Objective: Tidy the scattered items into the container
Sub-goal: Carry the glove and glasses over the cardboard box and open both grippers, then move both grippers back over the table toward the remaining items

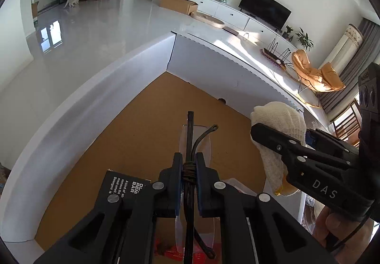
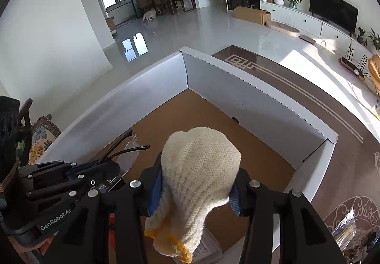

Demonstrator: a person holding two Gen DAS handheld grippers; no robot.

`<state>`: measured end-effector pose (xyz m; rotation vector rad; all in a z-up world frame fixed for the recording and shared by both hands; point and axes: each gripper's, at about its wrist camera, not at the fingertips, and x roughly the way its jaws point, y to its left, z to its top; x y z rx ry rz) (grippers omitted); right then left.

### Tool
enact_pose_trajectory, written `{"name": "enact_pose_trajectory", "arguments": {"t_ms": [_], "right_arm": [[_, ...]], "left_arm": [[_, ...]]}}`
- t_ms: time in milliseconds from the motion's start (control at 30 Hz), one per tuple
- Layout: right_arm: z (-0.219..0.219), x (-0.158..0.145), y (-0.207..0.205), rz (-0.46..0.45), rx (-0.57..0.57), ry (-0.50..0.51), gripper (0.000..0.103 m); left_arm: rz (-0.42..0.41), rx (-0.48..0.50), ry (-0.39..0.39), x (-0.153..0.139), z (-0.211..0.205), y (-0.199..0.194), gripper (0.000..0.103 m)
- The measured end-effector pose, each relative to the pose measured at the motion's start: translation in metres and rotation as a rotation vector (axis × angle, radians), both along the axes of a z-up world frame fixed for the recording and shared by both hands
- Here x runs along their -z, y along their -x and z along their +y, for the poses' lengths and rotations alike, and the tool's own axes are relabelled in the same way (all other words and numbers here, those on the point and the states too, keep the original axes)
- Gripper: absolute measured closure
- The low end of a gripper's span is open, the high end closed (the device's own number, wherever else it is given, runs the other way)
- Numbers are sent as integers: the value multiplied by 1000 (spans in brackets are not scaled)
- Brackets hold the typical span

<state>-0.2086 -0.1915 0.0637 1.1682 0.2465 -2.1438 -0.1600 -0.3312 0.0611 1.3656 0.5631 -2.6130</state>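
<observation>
Two grippers over white box point(image 2: 147, 102), left fingers point(image 1: 177, 169) clamping clear glasses point(image 1: 190, 135), right fingers point(image 2: 155, 183) clamping cream knit glove point(image 2: 197, 173).

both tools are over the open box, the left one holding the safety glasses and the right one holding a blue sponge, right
Not quite. The right tool holds a cream knitted glove, not a blue sponge, as the right wrist view shows. The left tool does hold the safety glasses over the box.
</observation>
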Motion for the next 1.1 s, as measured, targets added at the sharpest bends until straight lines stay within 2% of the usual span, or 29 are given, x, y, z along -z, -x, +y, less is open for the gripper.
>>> {"name": "enact_pose_trajectory", "arguments": {"t_ms": [33, 67, 100, 133, 167, 300, 467, 533, 600, 700, 767, 833, 933, 1000, 1100], "right_arm": [[0, 5, 5, -16, 17, -4, 46], [1, 8, 9, -29, 29, 4, 37], [2, 10, 11, -32, 37, 11, 33], [5, 9, 12, -22, 40, 14, 32], [6, 9, 13, -11, 41, 15, 32], [16, 4, 8, 19, 56, 34, 30], [54, -21, -32, 170, 74, 72, 29], [84, -31, -58, 237, 79, 101, 29], [124, -36, -85, 265, 94, 135, 29], [191, -26, -126, 280, 147, 100, 29], [240, -9, -153, 286, 190, 51, 29], [294, 7, -183, 292, 250, -8, 29], [369, 32, -217, 264, 355, -73, 29], [413, 45, -233, 235, 432, -93, 29], [464, 59, -247, 189, 531, -88, 29]], "left_arm": [[-6, -9, -9, 3, -1, 3, 90], [-18, -22, -15, 8, -4, 5, 81], [-36, -39, -16, 12, -7, 7, 71], [-51, -56, -15, 16, -10, 8, 46], [-58, -72, -10, 19, -12, 8, 35], [-43, -100, -9, 21, -18, 1, 35], [67, -92, 23, -13, 1, -23, 35], [127, -51, 27, -33, 21, -36, 35], [190, 14, 27, -53, 50, -53, 35], [277, 147, -1, -74, 107, -84, 31], [307, 244, -46, -77, 149, -102, 14], [306, 336, -76, -71, 192, -119, 8], [255, 472, -90, -40, 259, -133, 7], [218, 526, -69, -10, 302, -139, 7], [192, 558, -12, 35, 349, -141, 7]]}}
